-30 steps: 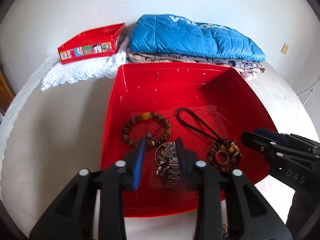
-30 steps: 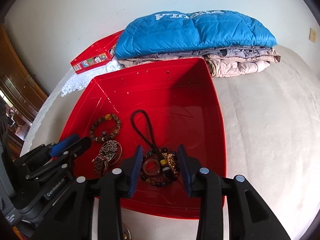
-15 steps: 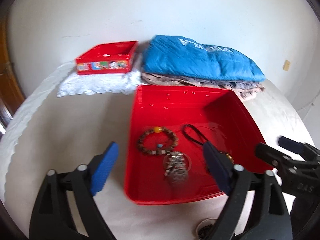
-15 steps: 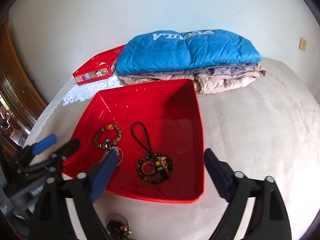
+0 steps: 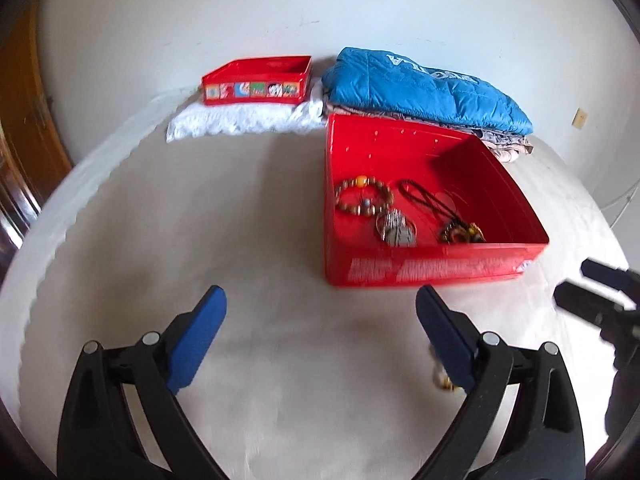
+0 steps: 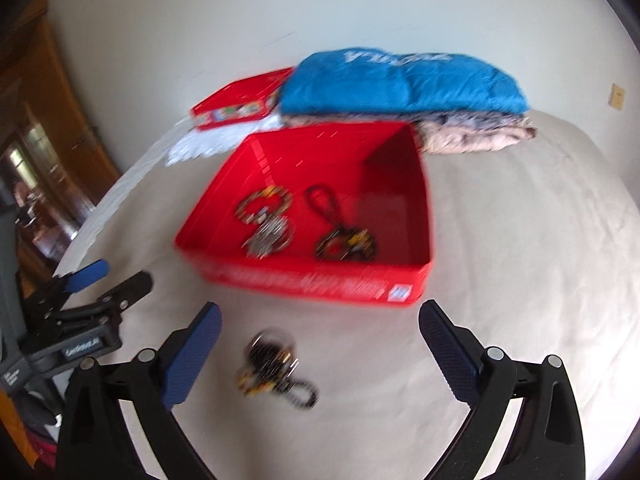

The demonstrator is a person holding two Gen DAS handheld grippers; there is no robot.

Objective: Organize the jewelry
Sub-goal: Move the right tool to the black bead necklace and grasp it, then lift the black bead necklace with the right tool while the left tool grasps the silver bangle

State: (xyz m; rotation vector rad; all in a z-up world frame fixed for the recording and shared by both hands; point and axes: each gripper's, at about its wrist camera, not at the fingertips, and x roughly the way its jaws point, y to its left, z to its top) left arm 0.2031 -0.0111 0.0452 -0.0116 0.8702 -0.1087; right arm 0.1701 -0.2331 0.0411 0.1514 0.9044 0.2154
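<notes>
Blue-padded fingers of the left gripper (image 5: pixel 320 334) and the right gripper (image 6: pixel 318 354) occupy the lower frame of each wrist view, spread wide and holding nothing. Between the right gripper's fingers, one blurred jewelry cluster (image 6: pixel 276 364) lies on the beige bedcover (image 6: pixel 500 240). At frame center, the red box (image 5: pixel 432 270) contains a beaded bracelet (image 5: pixel 363 196), a metal piece (image 5: pixel 396 230) and a corded pendant (image 5: pixel 460 232). Toward the upper frame sit a red tin (image 5: pixel 256 80) and a folded blue jacket (image 5: pixel 424 88).
</notes>
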